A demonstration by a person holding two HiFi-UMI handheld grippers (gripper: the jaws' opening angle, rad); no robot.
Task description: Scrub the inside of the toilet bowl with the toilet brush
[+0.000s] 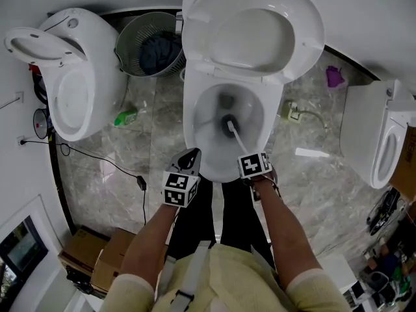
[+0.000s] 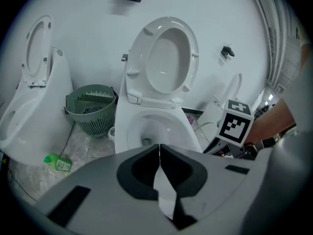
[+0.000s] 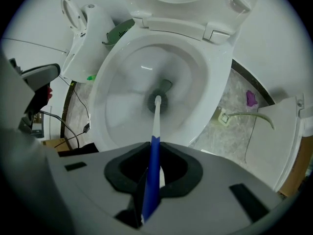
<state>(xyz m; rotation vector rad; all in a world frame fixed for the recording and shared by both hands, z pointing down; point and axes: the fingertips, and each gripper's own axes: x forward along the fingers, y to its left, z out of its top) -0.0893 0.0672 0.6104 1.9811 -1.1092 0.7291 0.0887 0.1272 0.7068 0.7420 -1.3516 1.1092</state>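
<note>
The white toilet bowl (image 1: pixel 195 125) stands open with its seat and lid (image 1: pixel 253 25) raised. My right gripper (image 1: pixel 250 156) is shut on the toilet brush's blue and white handle (image 3: pixel 155 146). The dark brush head (image 3: pixel 159 101) sits deep in the bowl near the drain, and shows too in the head view as the brush head (image 1: pixel 229 123). My left gripper (image 1: pixel 190 158) hovers at the bowl's front left rim, shut with nothing between its jaws. In the left gripper view the bowl (image 2: pixel 156 126) lies just ahead of that gripper (image 2: pixel 159 148).
A second white toilet (image 1: pixel 75 83) stands to the left, a third (image 1: pixel 380 142) to the right. A grey-green waste basket (image 1: pixel 148 44) sits between the left toilet and this one. A green bottle (image 1: pixel 127 117) and a black cable (image 1: pixel 123 171) lie on the marble floor; cardboard boxes (image 1: pixel 97 259) lower left.
</note>
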